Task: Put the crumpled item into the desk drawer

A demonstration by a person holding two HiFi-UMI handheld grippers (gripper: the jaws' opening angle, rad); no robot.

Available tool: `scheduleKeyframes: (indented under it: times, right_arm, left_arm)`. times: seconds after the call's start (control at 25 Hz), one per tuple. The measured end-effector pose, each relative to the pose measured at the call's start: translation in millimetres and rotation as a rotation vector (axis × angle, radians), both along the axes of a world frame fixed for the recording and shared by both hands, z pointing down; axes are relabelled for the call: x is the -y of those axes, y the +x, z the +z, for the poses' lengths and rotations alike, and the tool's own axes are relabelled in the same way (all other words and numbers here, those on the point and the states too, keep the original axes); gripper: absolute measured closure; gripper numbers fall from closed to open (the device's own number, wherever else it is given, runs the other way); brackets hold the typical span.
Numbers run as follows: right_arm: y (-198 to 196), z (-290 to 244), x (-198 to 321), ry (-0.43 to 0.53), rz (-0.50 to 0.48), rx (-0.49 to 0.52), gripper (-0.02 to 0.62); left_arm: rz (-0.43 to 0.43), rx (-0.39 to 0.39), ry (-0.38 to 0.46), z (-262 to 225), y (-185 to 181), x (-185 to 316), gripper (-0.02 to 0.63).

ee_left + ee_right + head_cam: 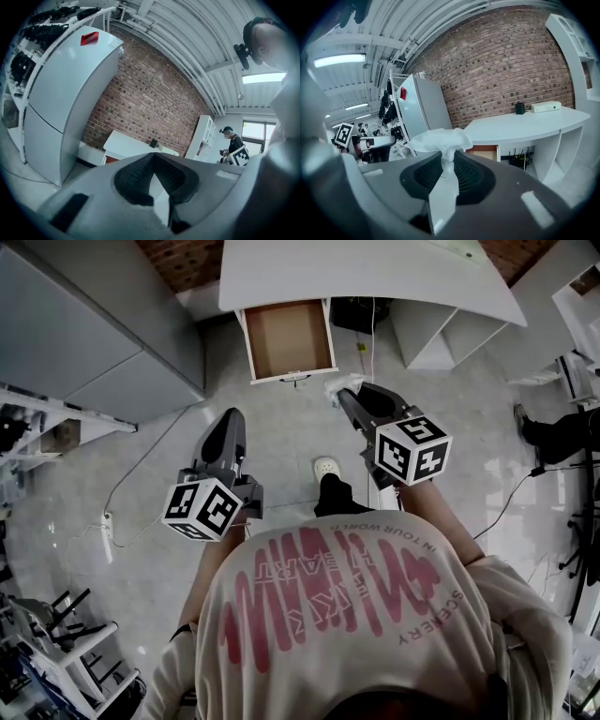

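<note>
right tool (343,397) clamped on crumpled white tissue (440,139). open brown-lined drawer (289,338) of white desk (375,277) at its 11 o'clock. left tool (231,420) closed, empty.

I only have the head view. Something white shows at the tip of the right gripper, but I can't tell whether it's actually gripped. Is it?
Observer: Yes. The right gripper view shows the right gripper shut on a crumpled tissue, with the wad bulging out past the tips.
Operator: And the left gripper, is it carrying anything?
Observer: No. In the left gripper view the left gripper is empty, its jaws meeting at the tips.
</note>
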State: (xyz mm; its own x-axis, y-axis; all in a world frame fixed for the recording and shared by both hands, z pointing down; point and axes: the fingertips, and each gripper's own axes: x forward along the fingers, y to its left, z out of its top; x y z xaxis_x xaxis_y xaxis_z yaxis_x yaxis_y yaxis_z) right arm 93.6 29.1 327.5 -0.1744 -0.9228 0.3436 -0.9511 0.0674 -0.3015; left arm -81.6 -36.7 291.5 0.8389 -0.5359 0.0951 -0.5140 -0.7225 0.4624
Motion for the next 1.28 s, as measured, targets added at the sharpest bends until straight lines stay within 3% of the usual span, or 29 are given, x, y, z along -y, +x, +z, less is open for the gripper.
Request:
scheduleKeyframes:
  times: [0.4,0.76,1.0,1.28]
  right_arm:
    - [49,7,85,-0.030,-0.070,-0.012,0.508]
    - [77,55,154,-0.127,-0.164,0.011,0.509]
    - [85,116,193,-0.218,-0.190,0.029,0.509]
    - [85,205,225,-0.381,-0.257,-0.042,0.509]
  left_arm:
    - [-0.067,-0.008,-0.038,11,46,70,0.606]
    - [-0.111,0.027,-0.104,45,84,119,0.606]
    - [-0.142,0.079,-0.149,75,84,141,0.609]
    - [-0.199,0.180,-0.239,122,59,148,0.607]
